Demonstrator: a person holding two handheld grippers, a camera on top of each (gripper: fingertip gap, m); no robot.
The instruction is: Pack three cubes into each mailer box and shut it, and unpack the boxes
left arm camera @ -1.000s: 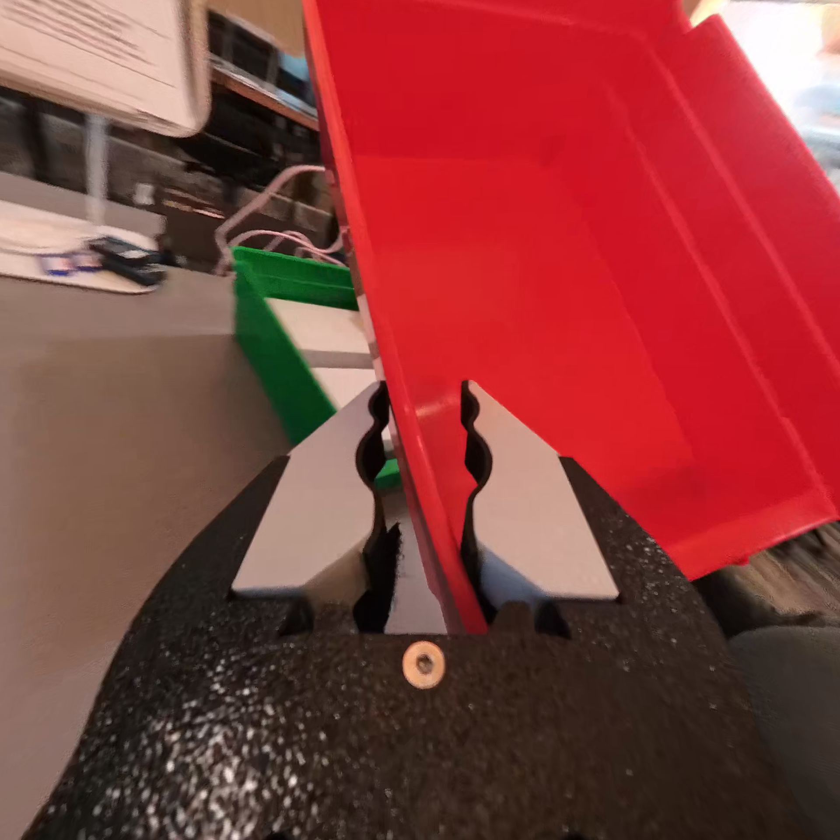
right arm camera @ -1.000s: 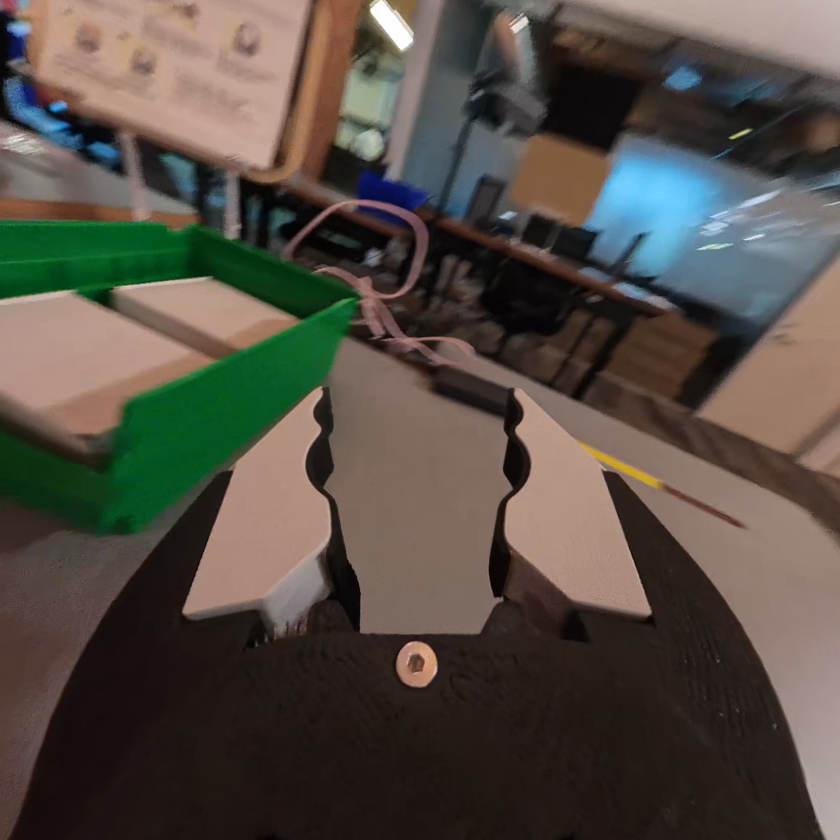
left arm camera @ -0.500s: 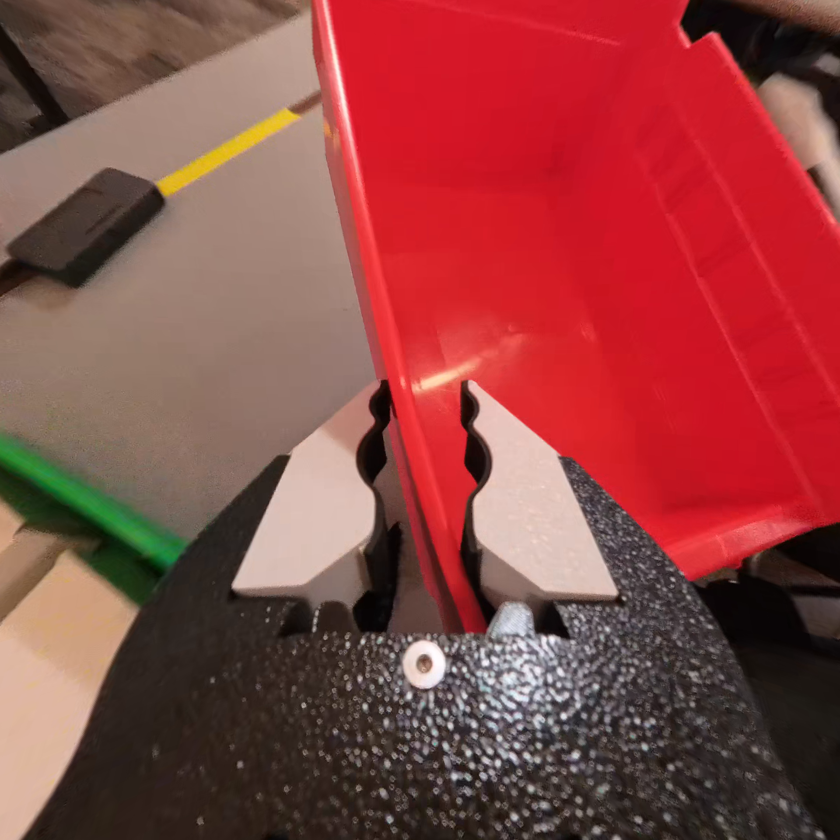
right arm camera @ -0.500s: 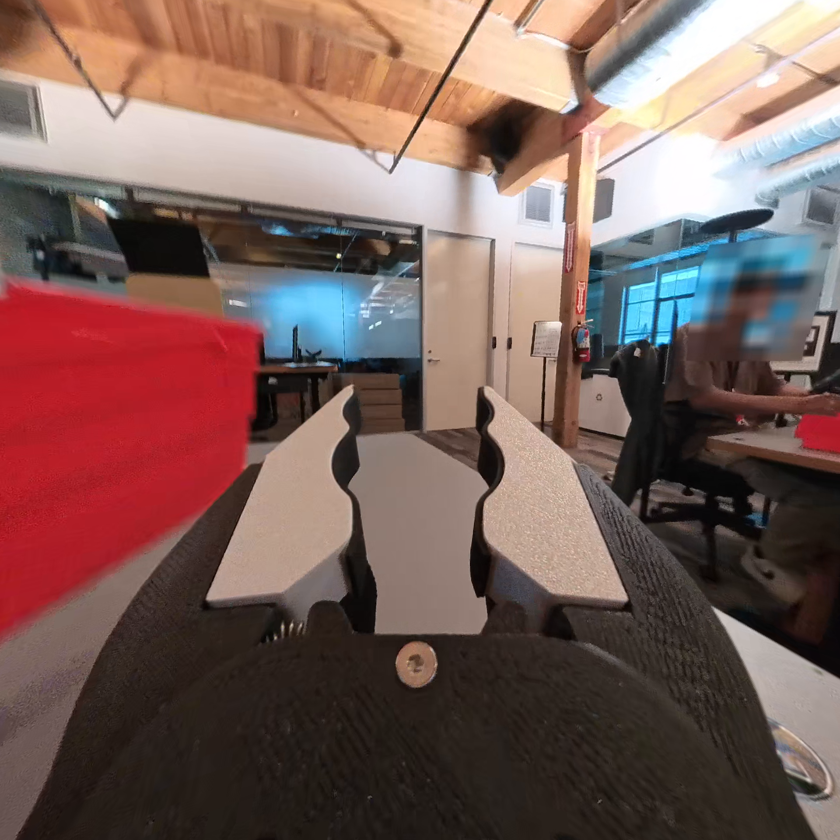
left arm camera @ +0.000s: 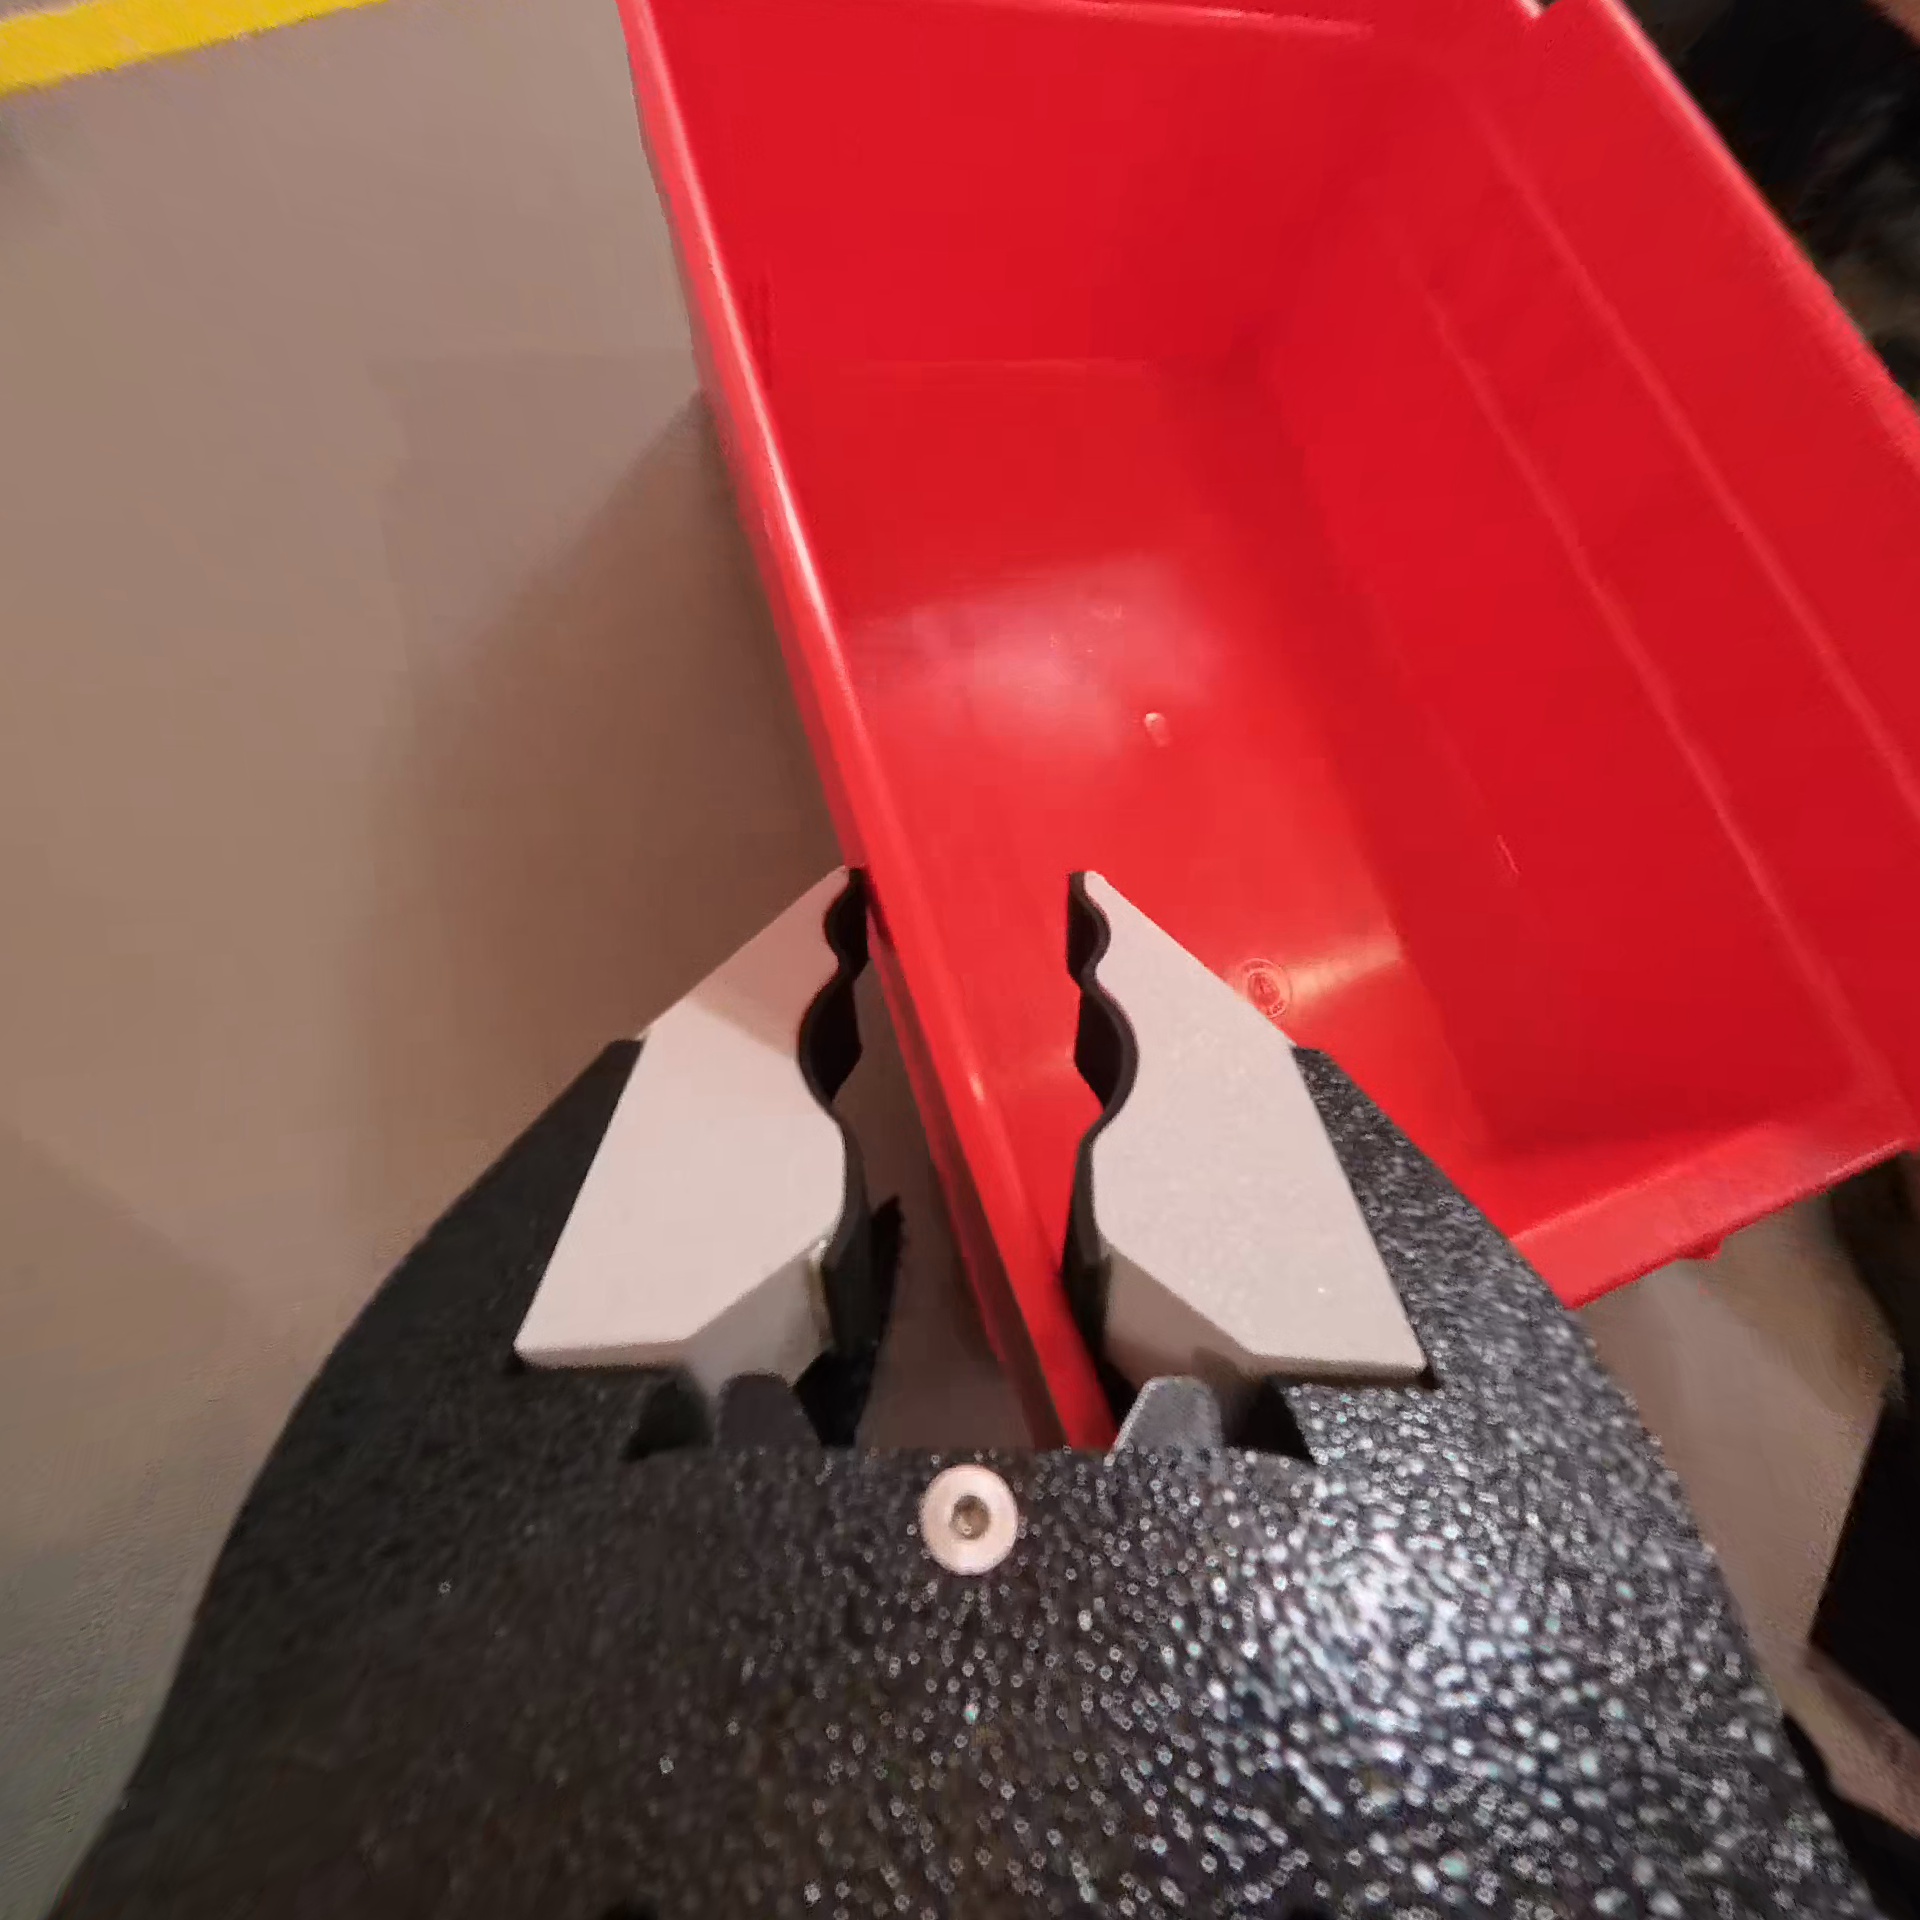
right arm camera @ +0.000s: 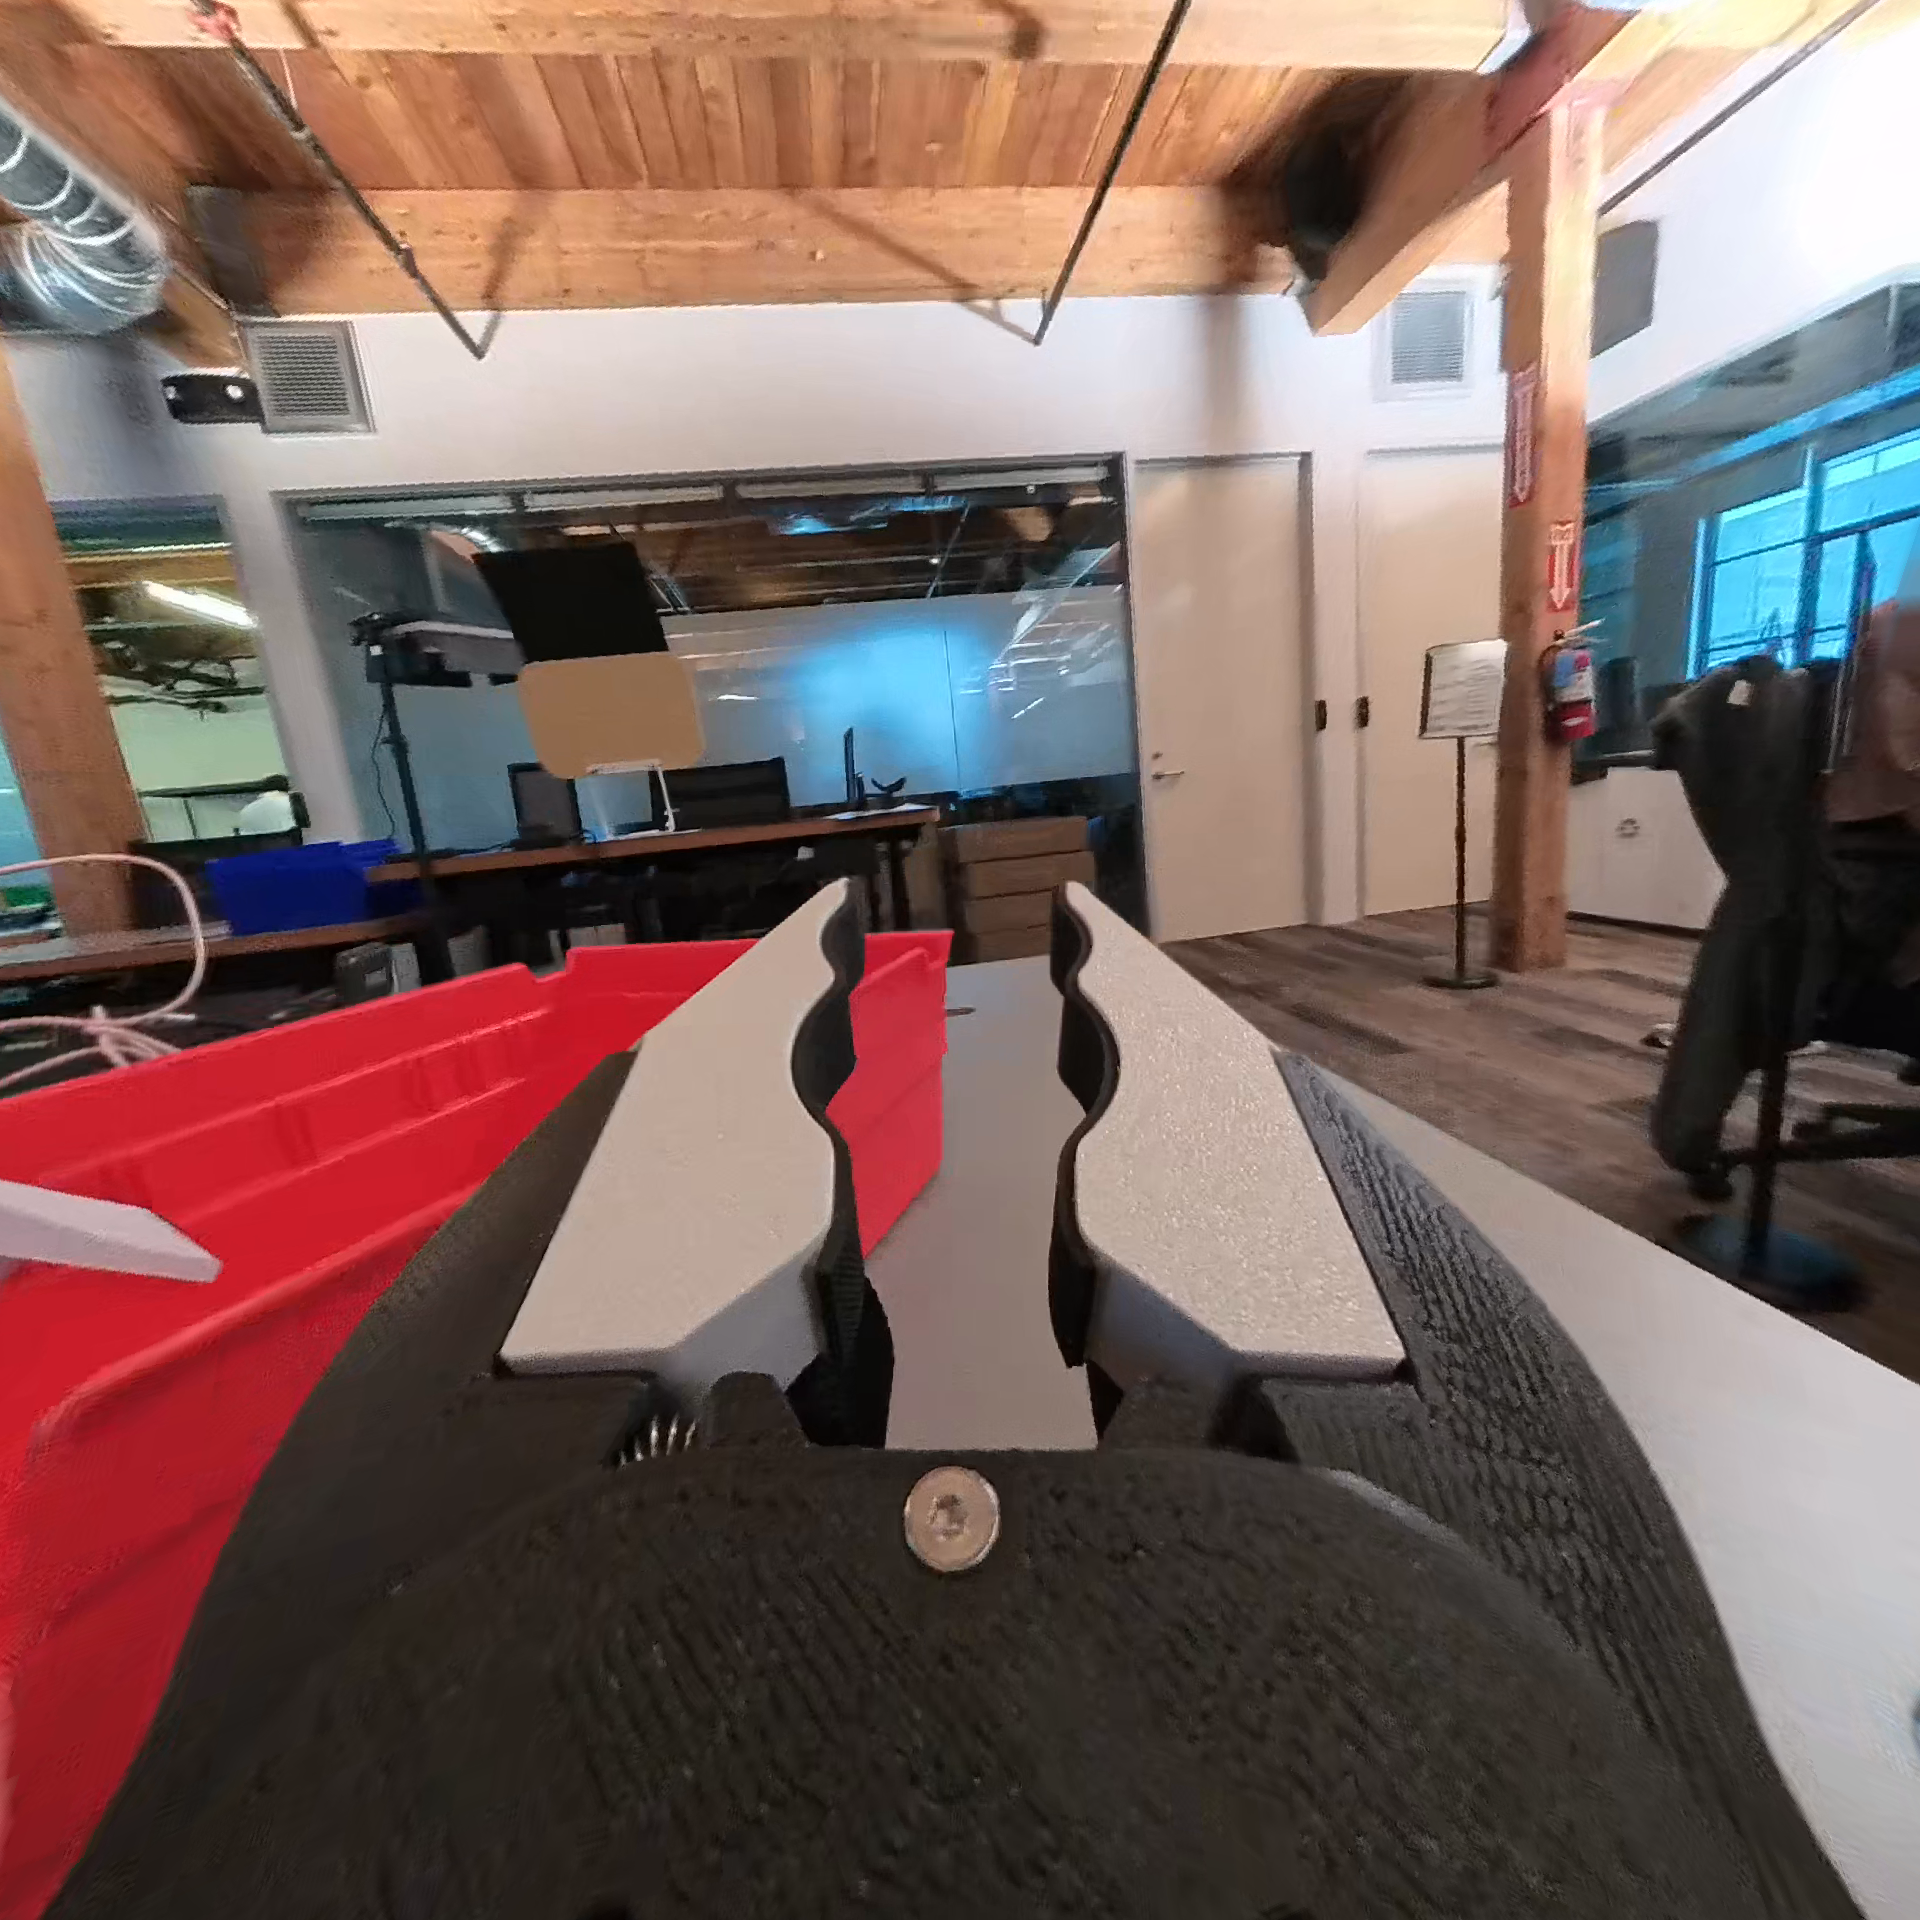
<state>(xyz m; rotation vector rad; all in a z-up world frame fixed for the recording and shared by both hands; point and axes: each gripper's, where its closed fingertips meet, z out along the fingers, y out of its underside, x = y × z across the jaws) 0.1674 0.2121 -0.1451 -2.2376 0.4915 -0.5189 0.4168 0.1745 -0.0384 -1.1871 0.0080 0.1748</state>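
Now, left wrist view: the left gripper, pebbled black body and matte grey fingers, straddles the glossy red bin's side wall on the smooth grey table; grip released, inner pad off the plastic. Right wrist view: the right gripper hangs half-parted, grasping nothing, beside the ribbed bin.

Open workshop office under a timber ceiling

Wooden ceiling planks and heavy beams run above white walls, with a silver duct at upper left. A glass-walled room glows blue behind a long dark desk and blue bins. Two pale doors stand right of it, beside a wooden post. Dark plank flooring meets the grey bench.
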